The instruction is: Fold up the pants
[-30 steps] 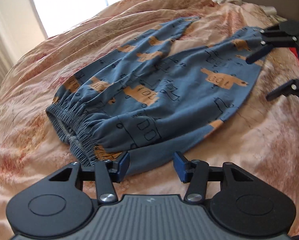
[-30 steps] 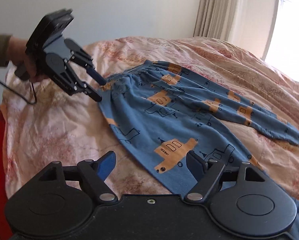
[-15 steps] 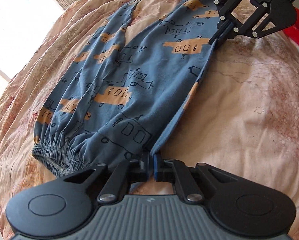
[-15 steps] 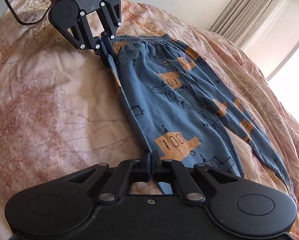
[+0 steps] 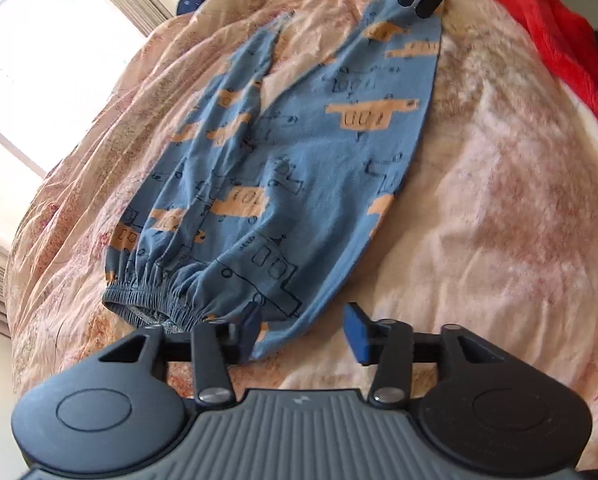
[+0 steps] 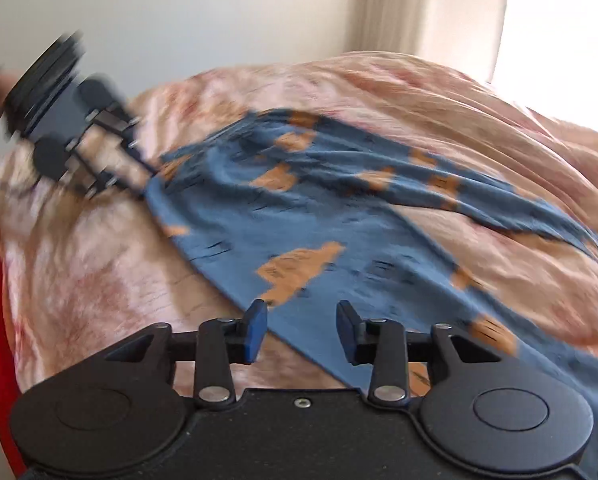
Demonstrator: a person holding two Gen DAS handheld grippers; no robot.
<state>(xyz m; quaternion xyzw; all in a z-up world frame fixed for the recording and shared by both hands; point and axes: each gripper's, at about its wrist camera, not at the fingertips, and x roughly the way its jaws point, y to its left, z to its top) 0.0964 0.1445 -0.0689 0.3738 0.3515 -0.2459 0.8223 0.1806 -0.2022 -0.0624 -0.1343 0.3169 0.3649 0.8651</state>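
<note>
Lying flat on the bed cover (image 5: pixel 499 200), the pants (image 5: pixel 299 184) are spread with legs apart, while the left gripper (image 5: pixel 303 332) and right gripper (image 6: pixel 301 330) are kept wide open, holding nothing, probably so that the cloth can settle.

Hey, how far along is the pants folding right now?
Done: the blue pants lie spread flat on the bed cover, legs apart, unfolded. In hand: nothing; the left hand-held gripper and right hand-held gripper are both open at the near edge. Left: every fold, starting with laying one leg over the other.
</note>
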